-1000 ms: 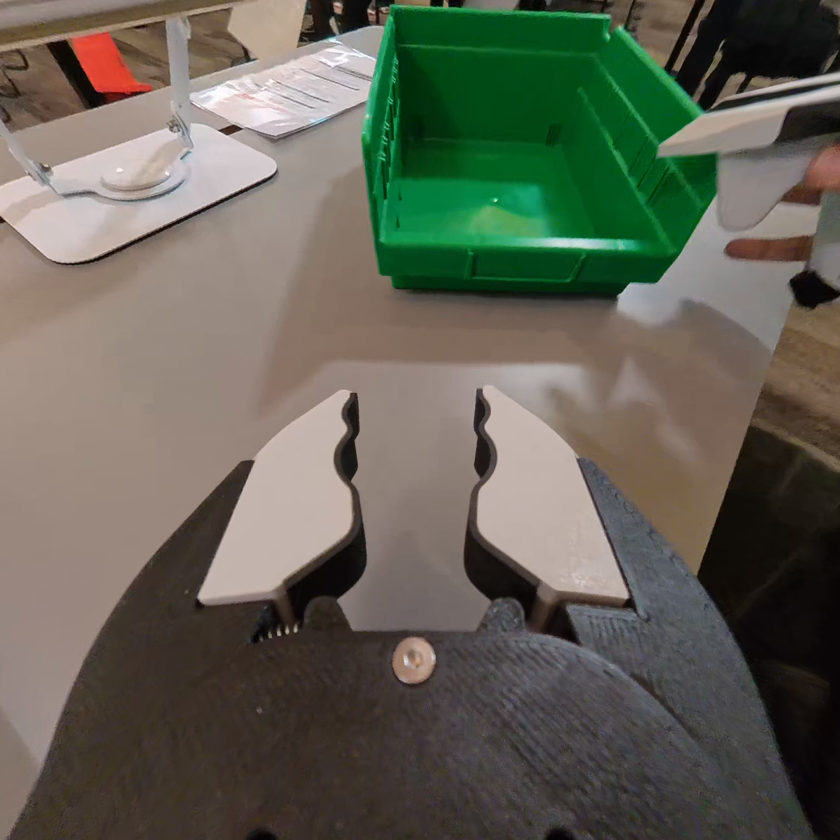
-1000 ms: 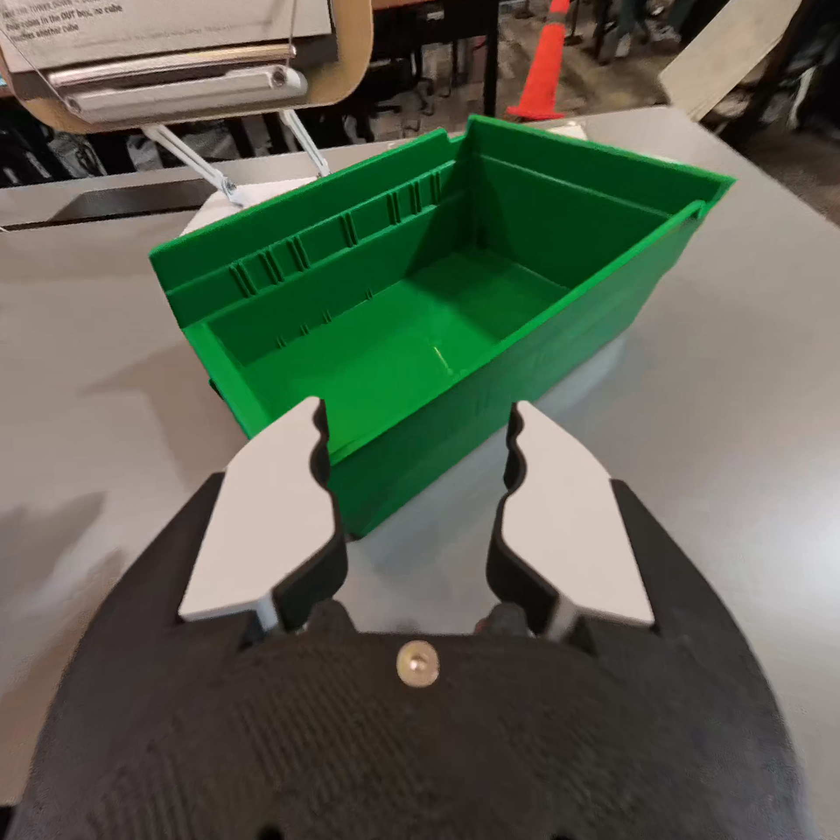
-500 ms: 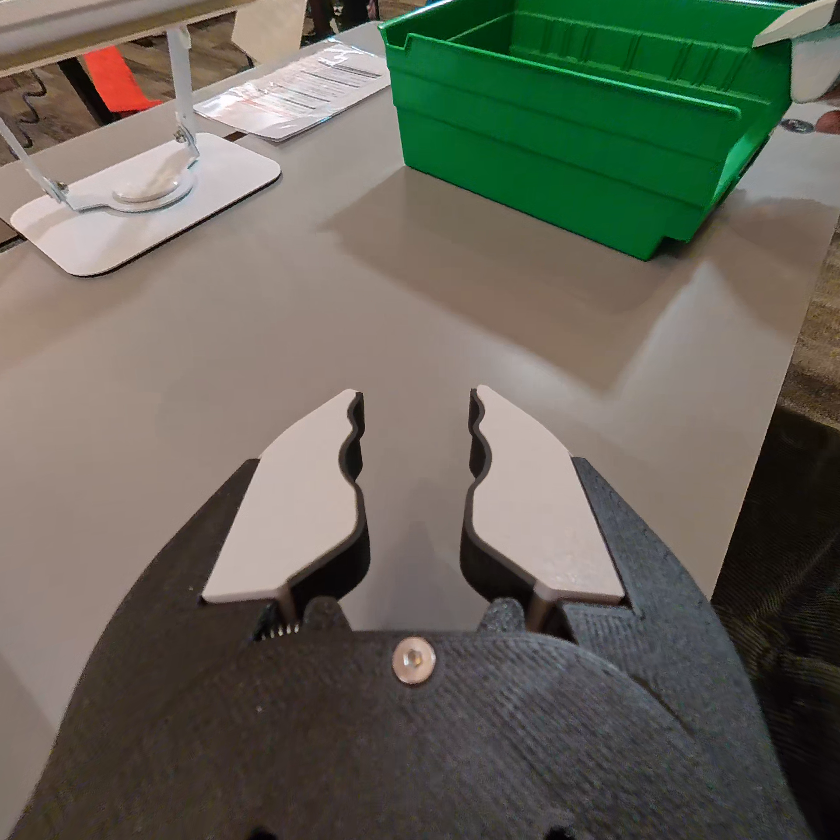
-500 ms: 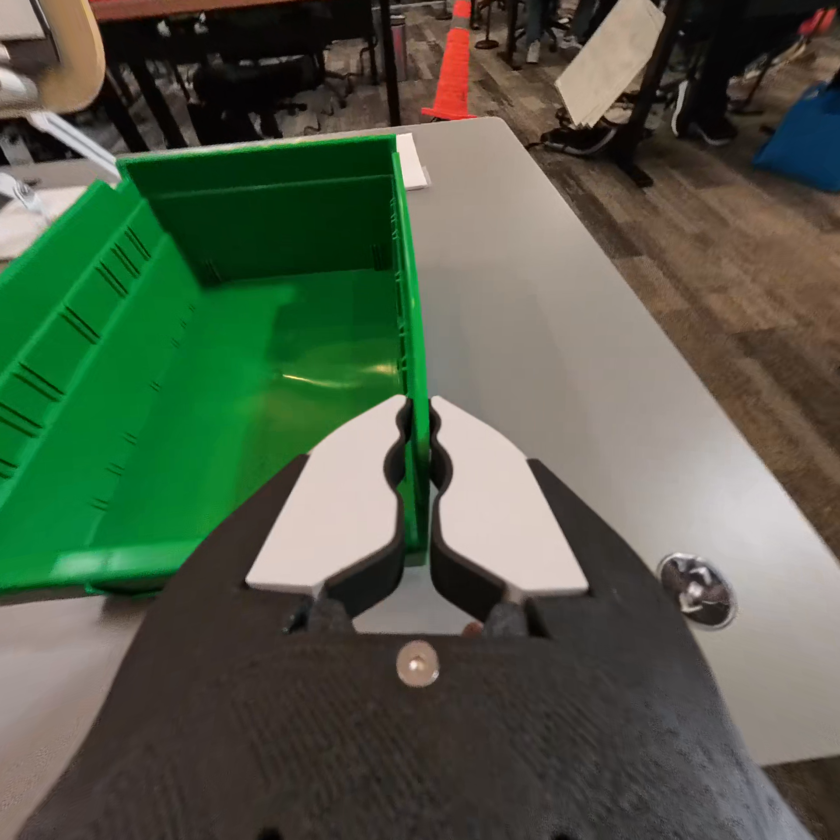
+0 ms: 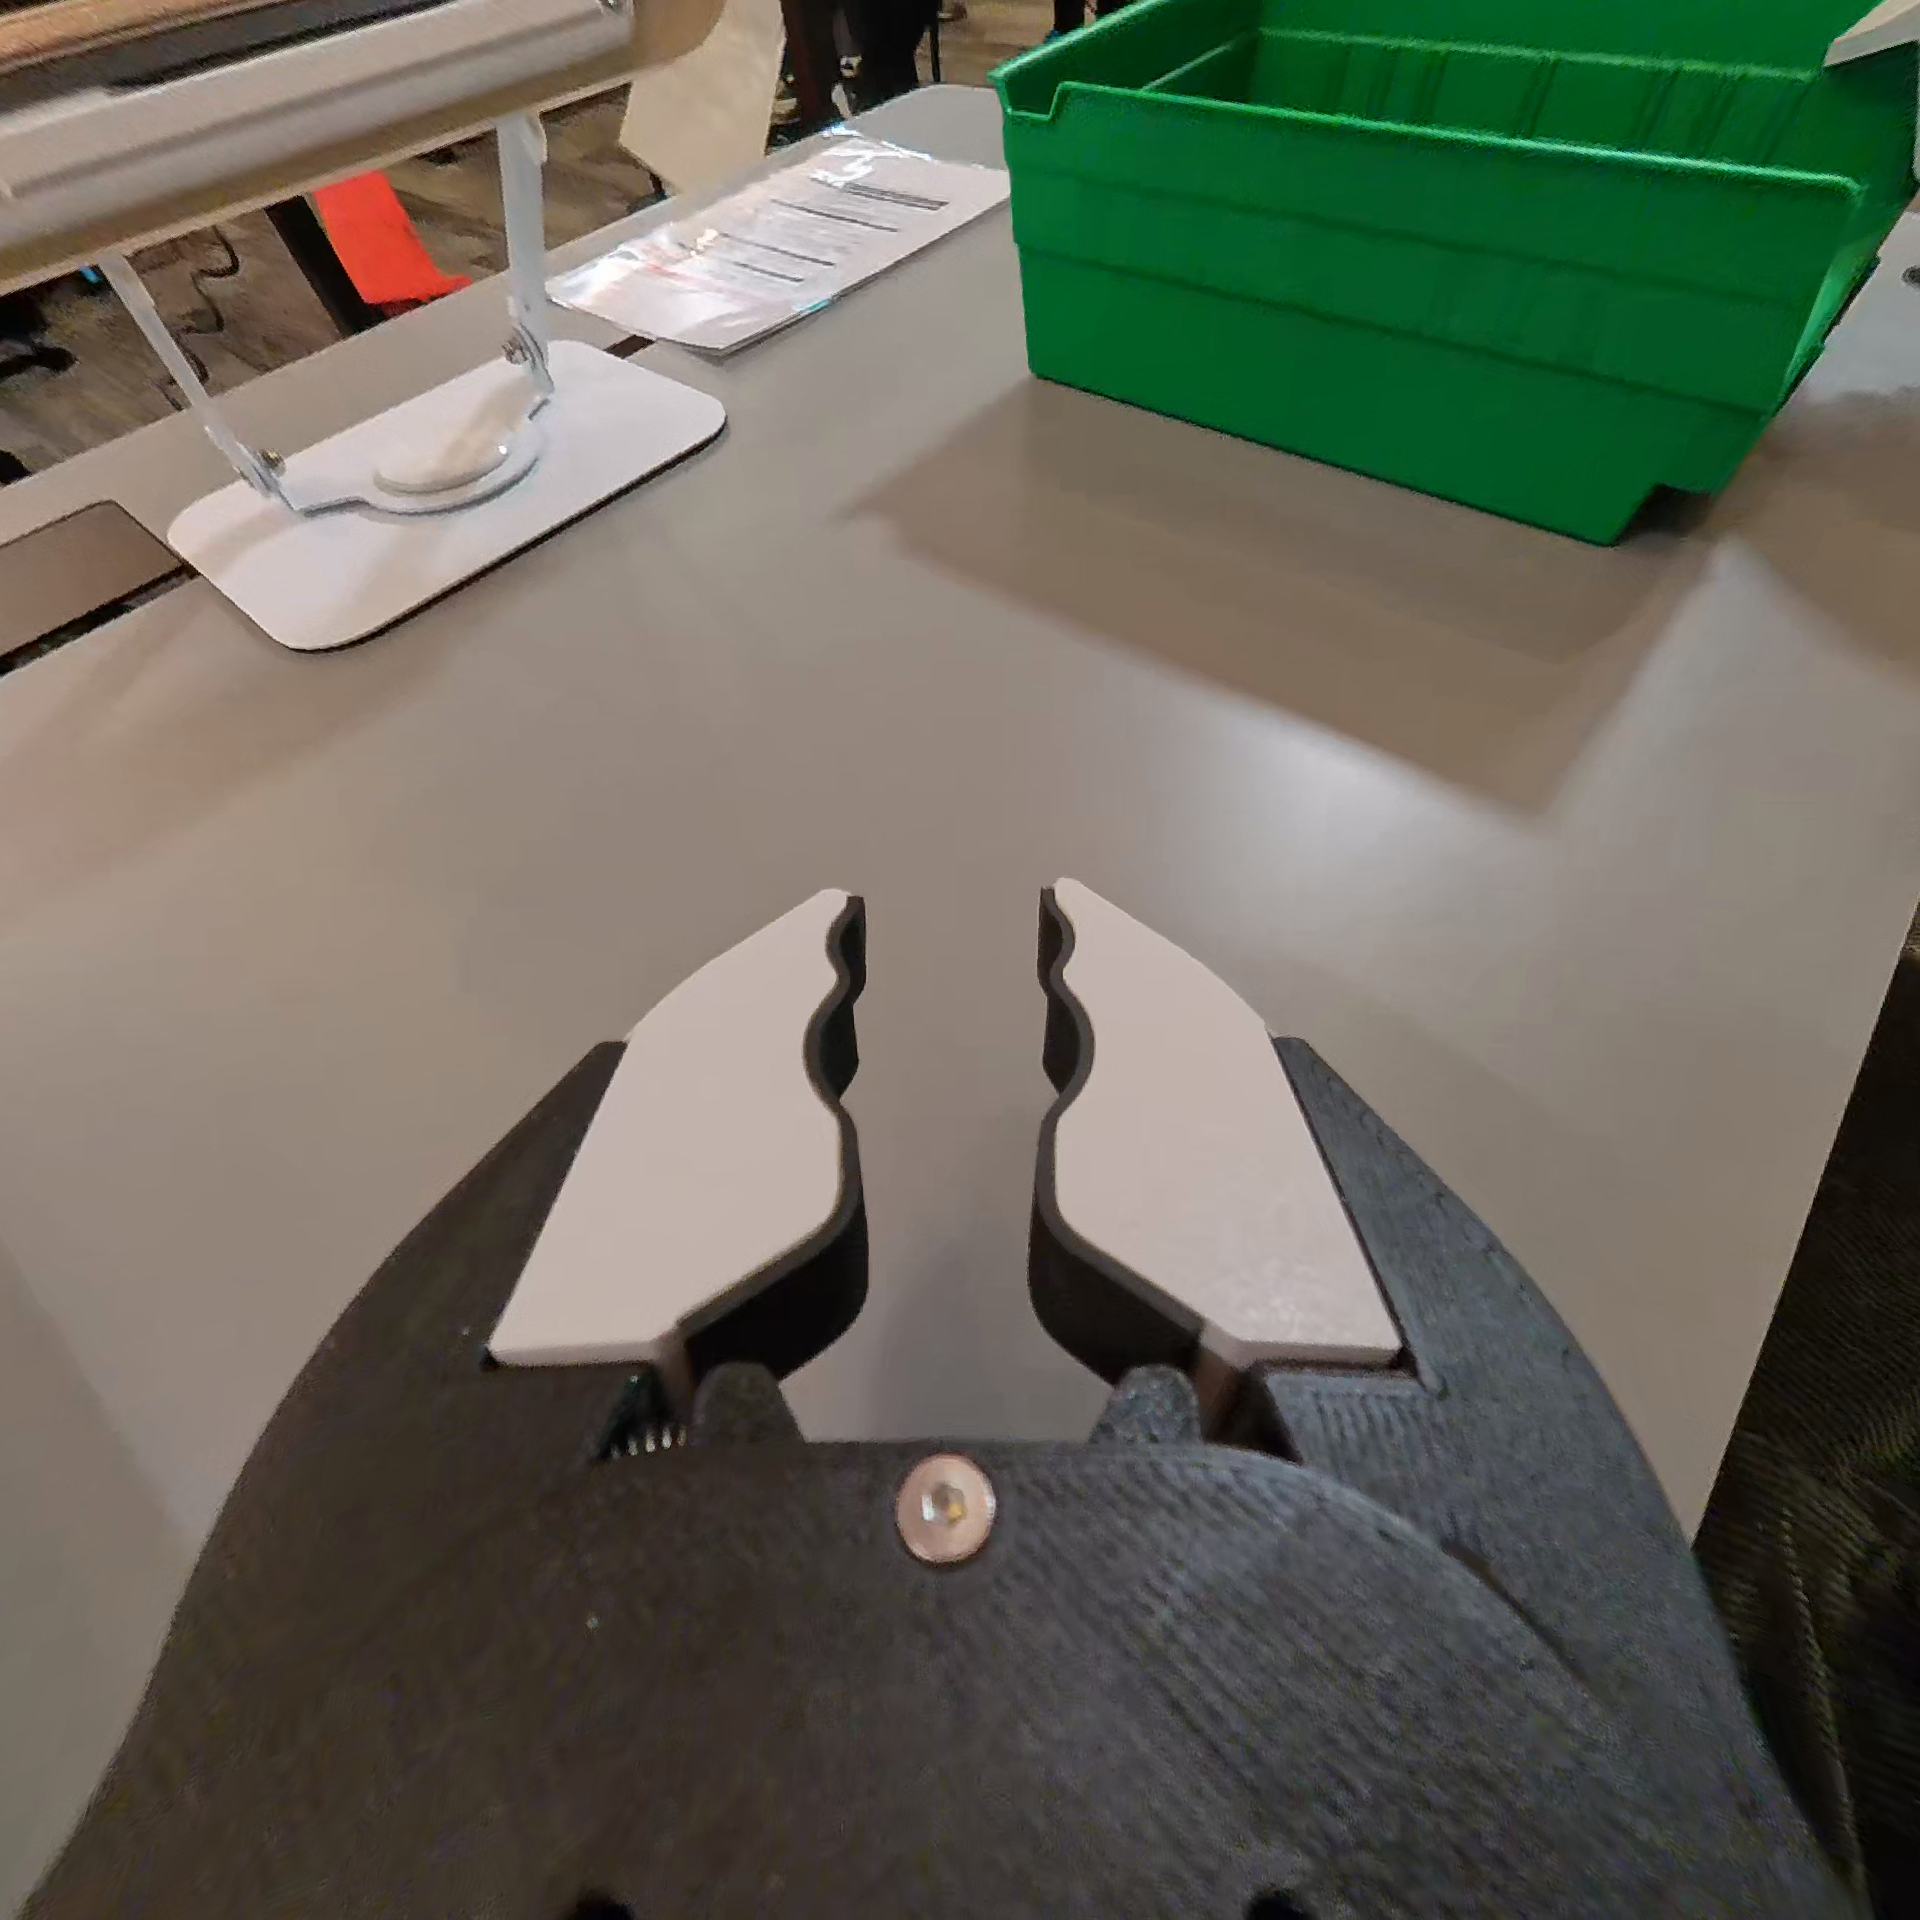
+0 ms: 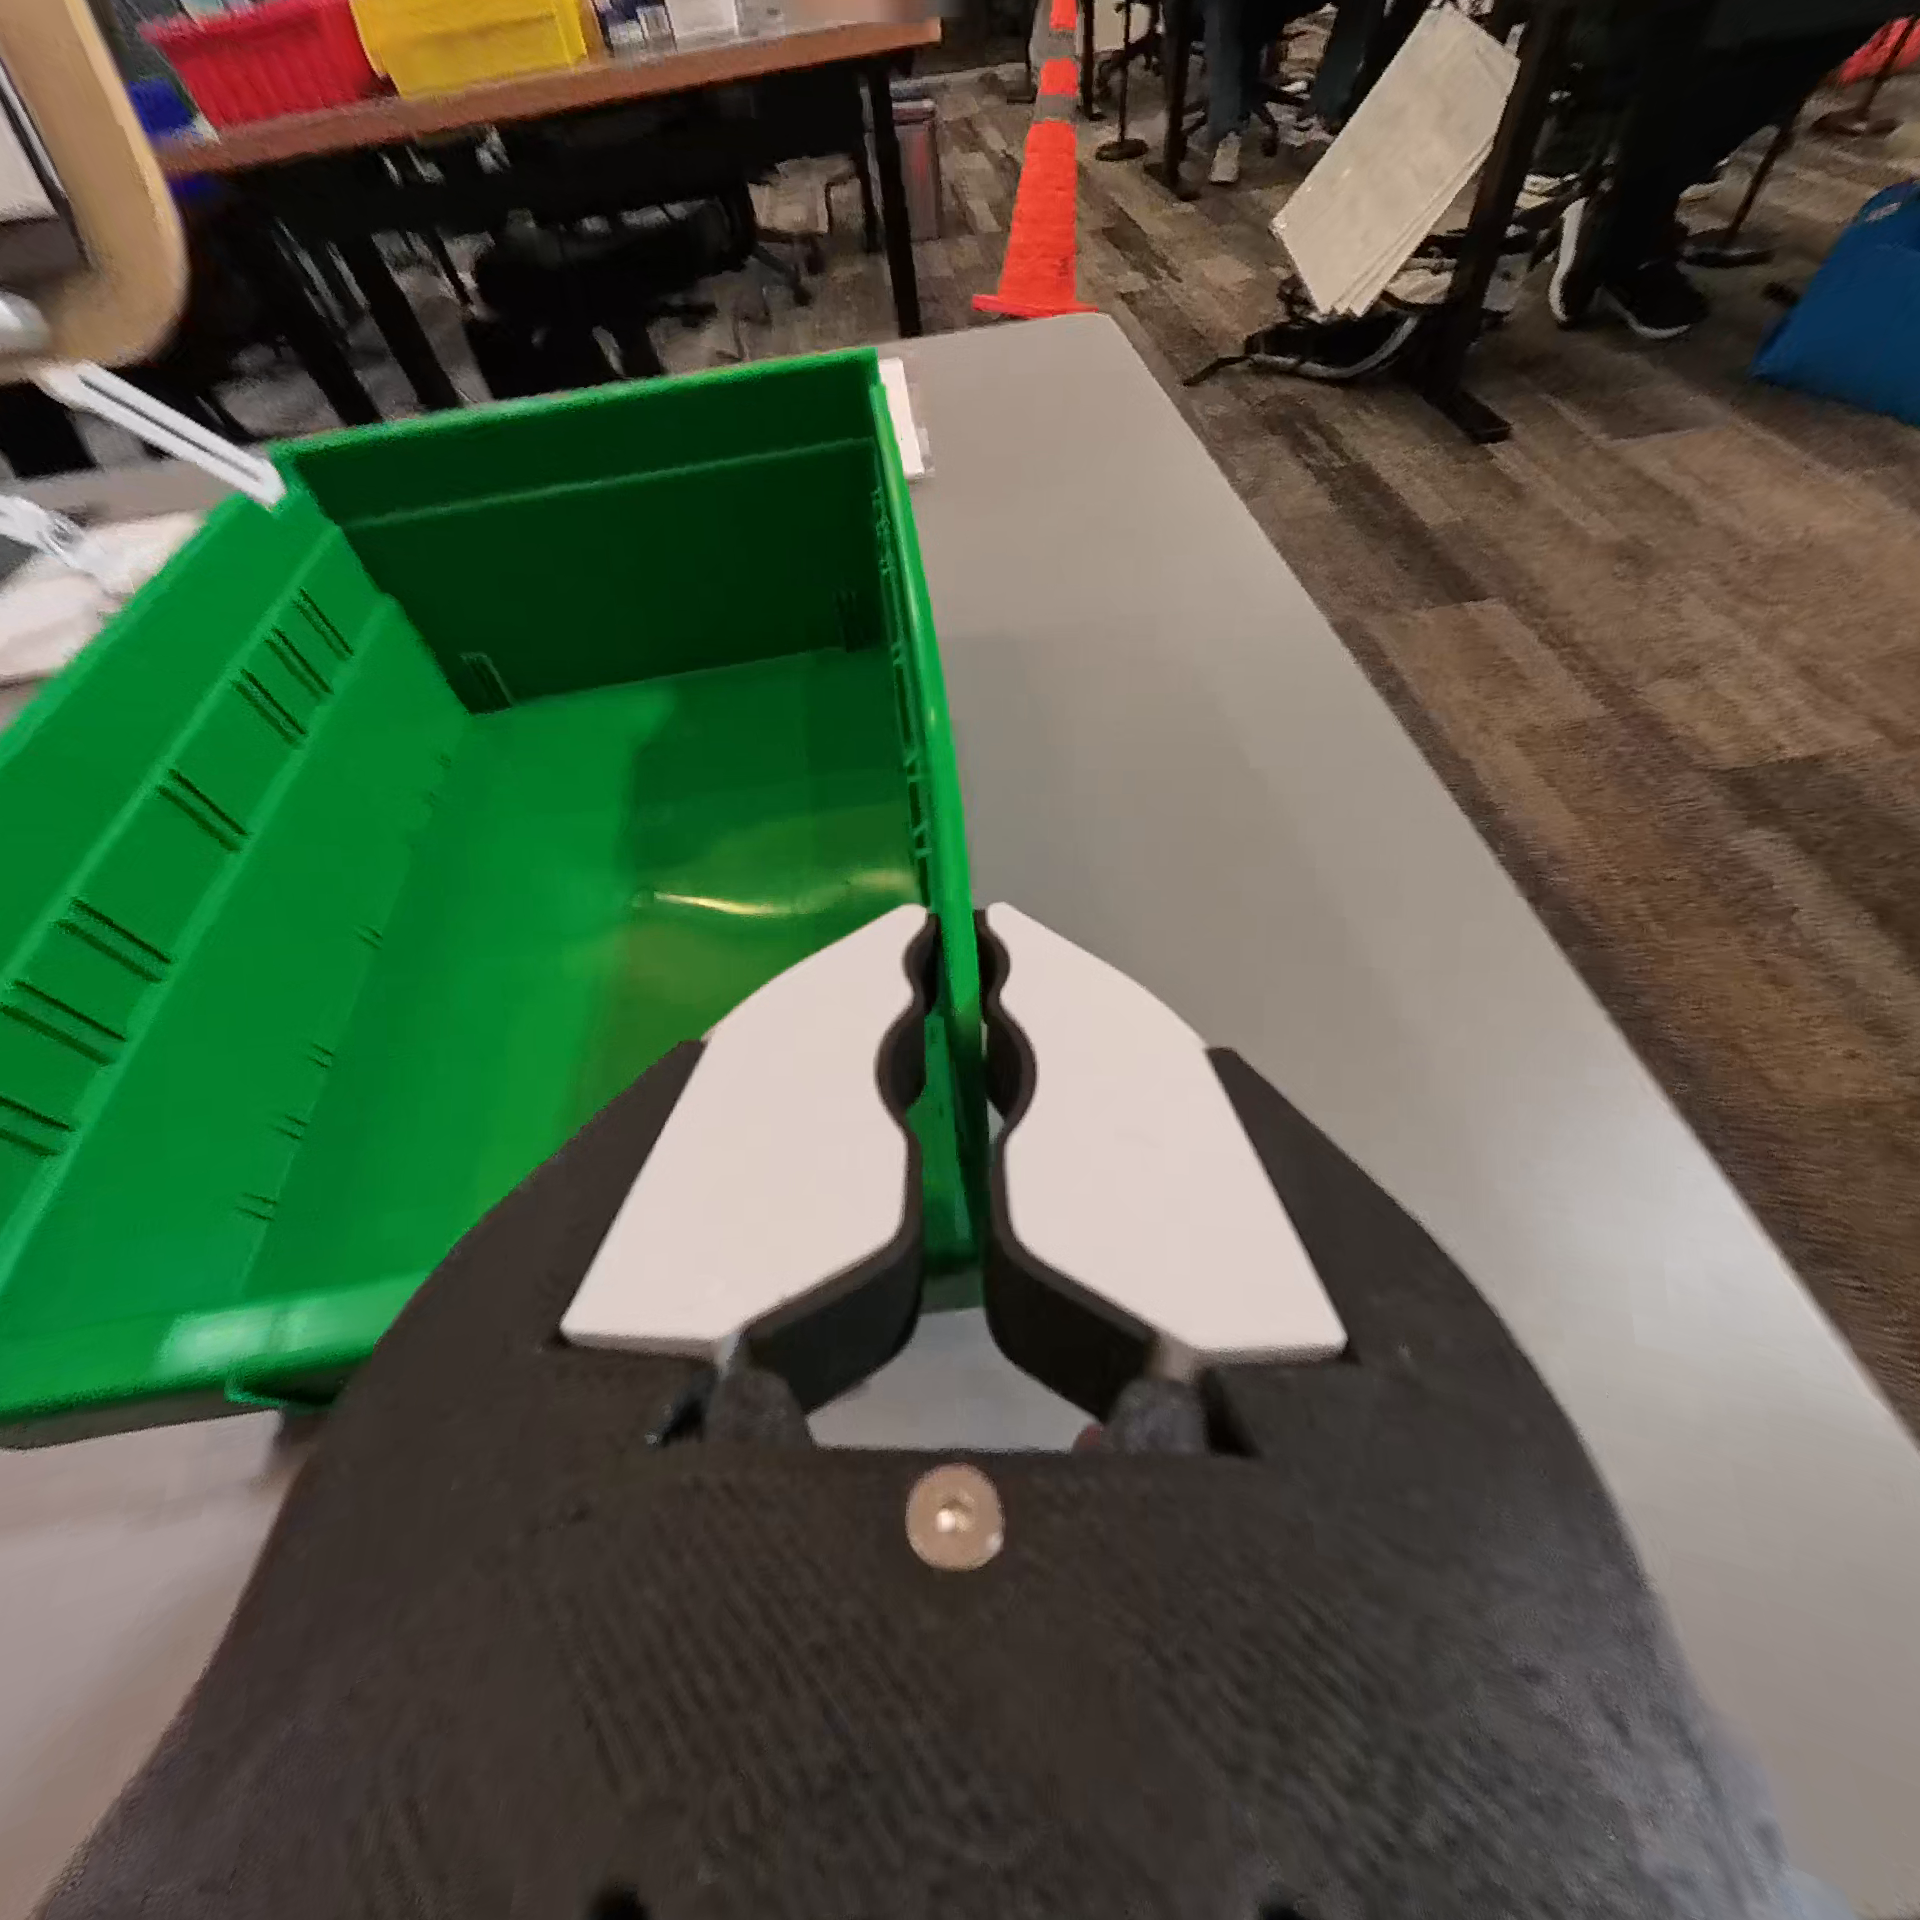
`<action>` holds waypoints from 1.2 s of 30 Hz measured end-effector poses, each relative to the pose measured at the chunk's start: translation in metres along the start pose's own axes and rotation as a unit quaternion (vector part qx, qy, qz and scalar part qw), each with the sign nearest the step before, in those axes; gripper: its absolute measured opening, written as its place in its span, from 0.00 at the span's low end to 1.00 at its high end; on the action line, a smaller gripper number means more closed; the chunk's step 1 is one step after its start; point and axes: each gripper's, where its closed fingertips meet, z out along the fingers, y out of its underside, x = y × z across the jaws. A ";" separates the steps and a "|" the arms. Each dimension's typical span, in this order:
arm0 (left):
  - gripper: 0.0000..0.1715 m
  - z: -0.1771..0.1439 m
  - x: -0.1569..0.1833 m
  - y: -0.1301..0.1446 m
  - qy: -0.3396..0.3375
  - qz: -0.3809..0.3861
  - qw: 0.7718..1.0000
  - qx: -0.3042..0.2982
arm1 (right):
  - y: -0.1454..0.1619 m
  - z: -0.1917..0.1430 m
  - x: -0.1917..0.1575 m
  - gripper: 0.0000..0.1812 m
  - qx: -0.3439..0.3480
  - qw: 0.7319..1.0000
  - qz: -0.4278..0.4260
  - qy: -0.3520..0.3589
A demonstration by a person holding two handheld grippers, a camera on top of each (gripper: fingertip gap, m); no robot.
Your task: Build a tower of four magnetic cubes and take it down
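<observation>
The right gripper (image 6: 954, 920) has its jaws clamped on the thin side wall of the green plastic bin (image 6: 436, 935), one white finger inside and one outside. The left gripper (image 5: 951, 899) hovers with jaws partly parted and empty above the bare grey table (image 5: 727, 727), the bin well ahead to its right. A one-sided pinch on a smooth, glossy wall (ribbed, slightly flexible by the look) could slip or tip the bin. A white stand base (image 5: 447, 499) sits left.
</observation>
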 end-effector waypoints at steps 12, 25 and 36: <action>0.36 -0.002 -0.010 -0.009 -0.003 -0.077 0.997 0.025 | -0.002 0.001 0.002 0.03 0.016 1.000 0.011 -0.009; 0.36 -0.002 -0.019 -0.006 0.009 -0.129 0.991 0.022 | -0.116 -0.085 -0.145 0.18 0.270 0.956 -0.081 -0.077; 0.45 -0.066 -0.083 -0.055 -0.168 -0.009 0.984 0.053 | -0.010 -0.068 -0.374 0.28 0.111 0.932 -0.090 -0.334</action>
